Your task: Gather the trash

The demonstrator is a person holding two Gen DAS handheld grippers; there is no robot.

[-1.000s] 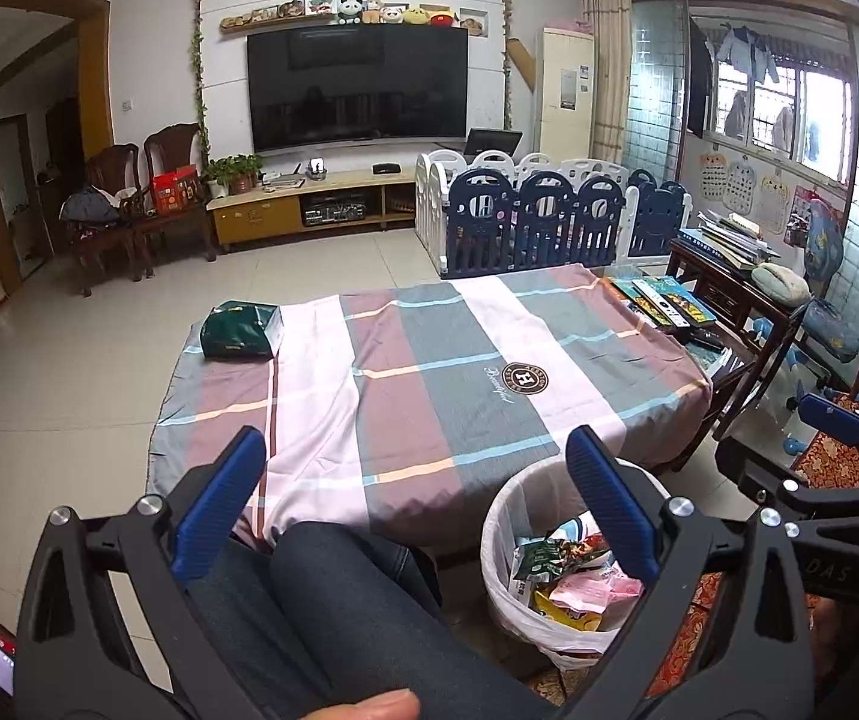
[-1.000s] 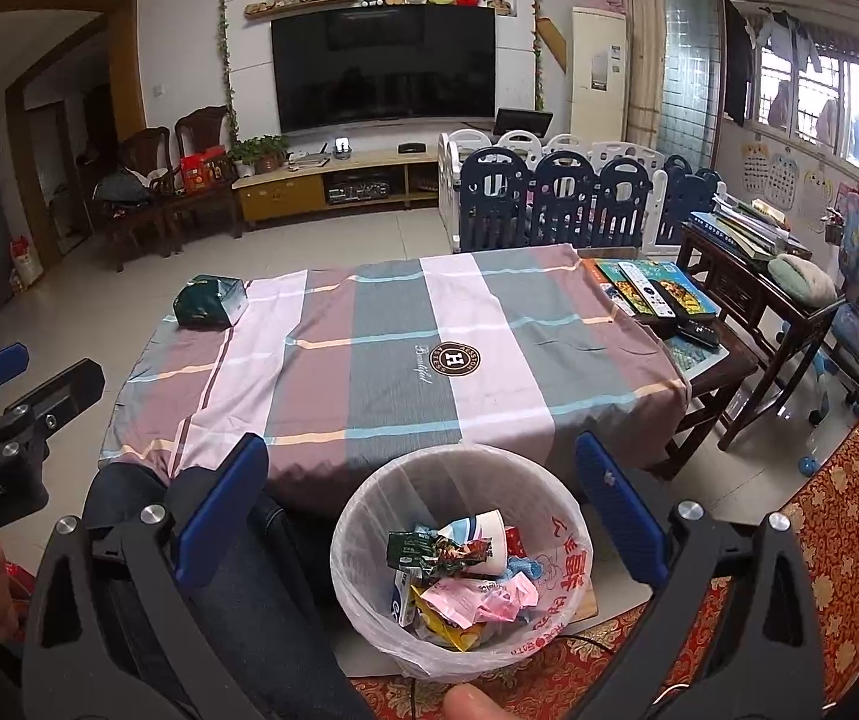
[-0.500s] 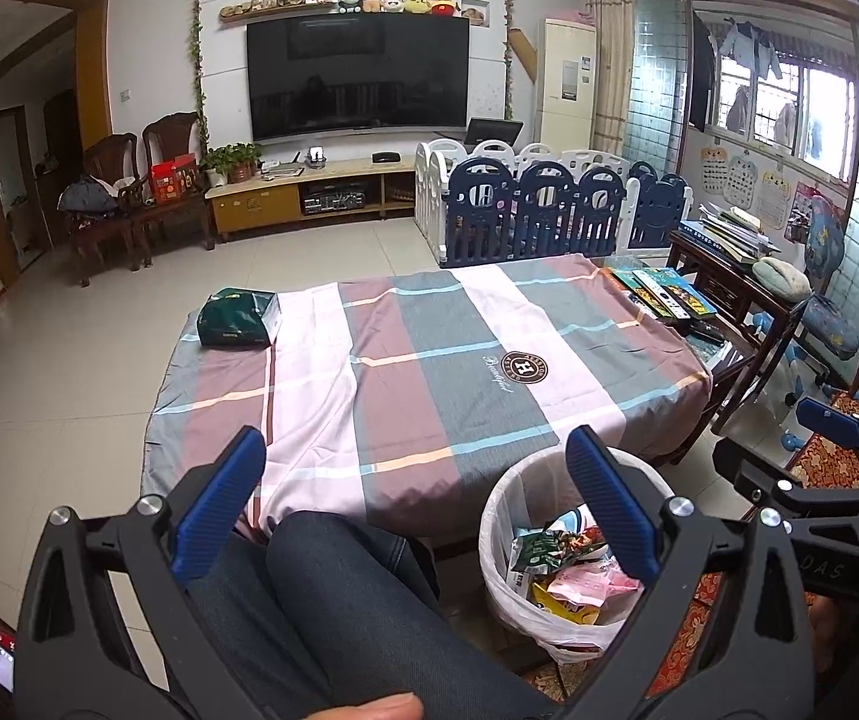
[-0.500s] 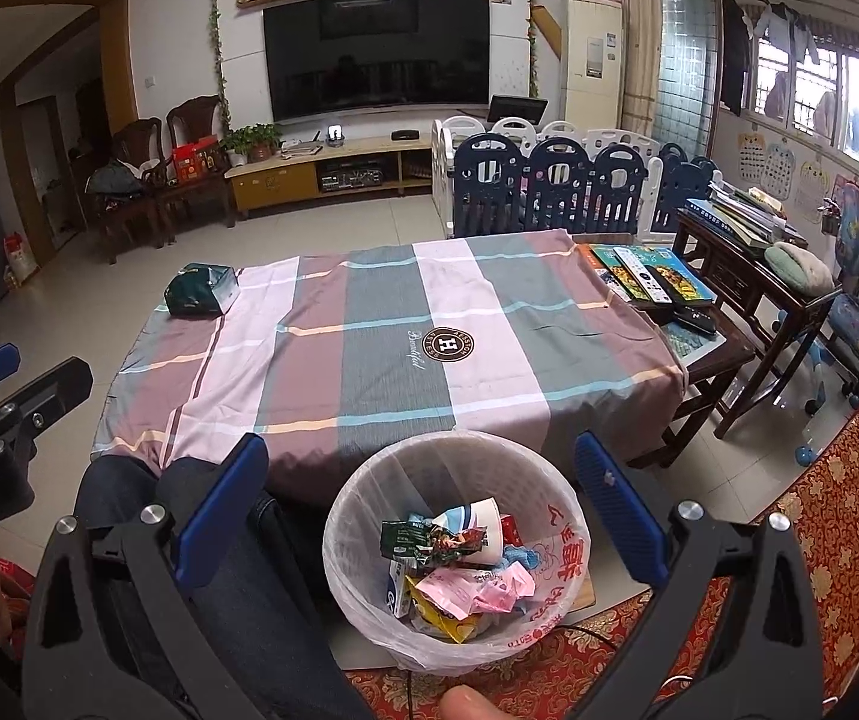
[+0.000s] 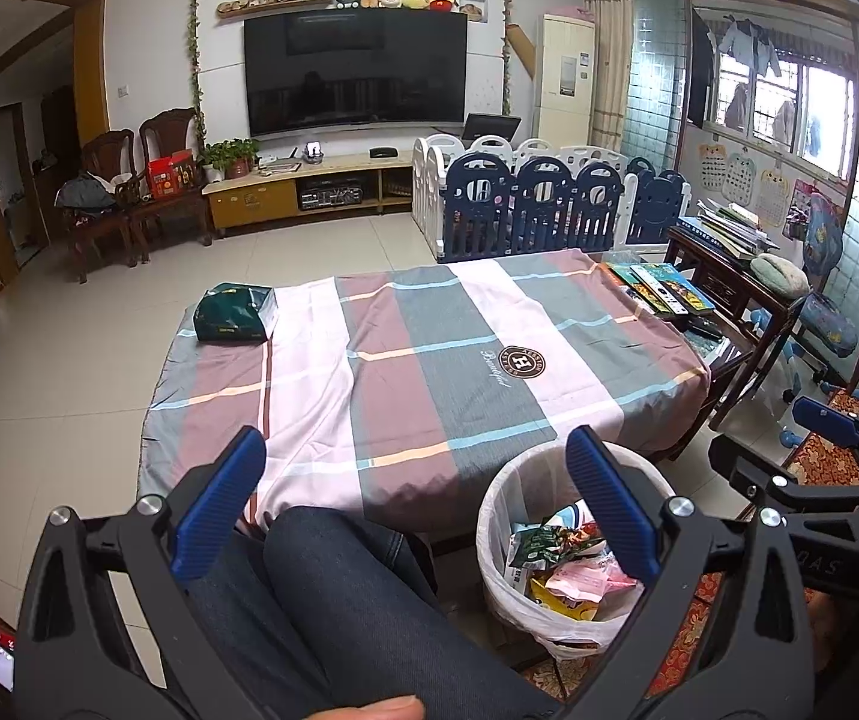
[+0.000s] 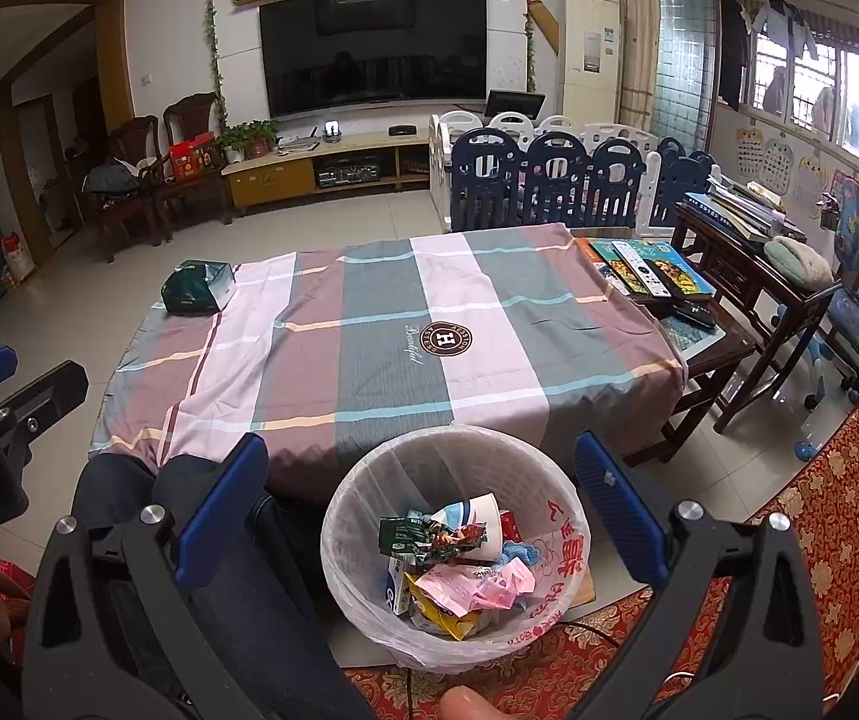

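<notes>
Over the last second both cameras are raised and drawn back slightly: the table (image 6: 369, 324) and the bin (image 6: 456, 546) sit a little lower and nearer the frame bottom than before, and nothing on the cloth is moved. The left gripper (image 5: 417, 510) is held wide and empty above the person's knee (image 5: 333, 594), and the right gripper (image 6: 423, 510) is likewise spread wide with nothing between its fingers, poised over the bin. The trash (image 6: 453, 564) — wrappers, a paper cup, pink packets — is seen lying inside the bin's white liner, on the floor just beside the table's near edge. On the cloth only a green packet (image 5: 236, 312) is left, at the far left corner, well apart from both grippers. Collection is judged nearly finished; whether the green packet counts as trash cannot be told.
</notes>
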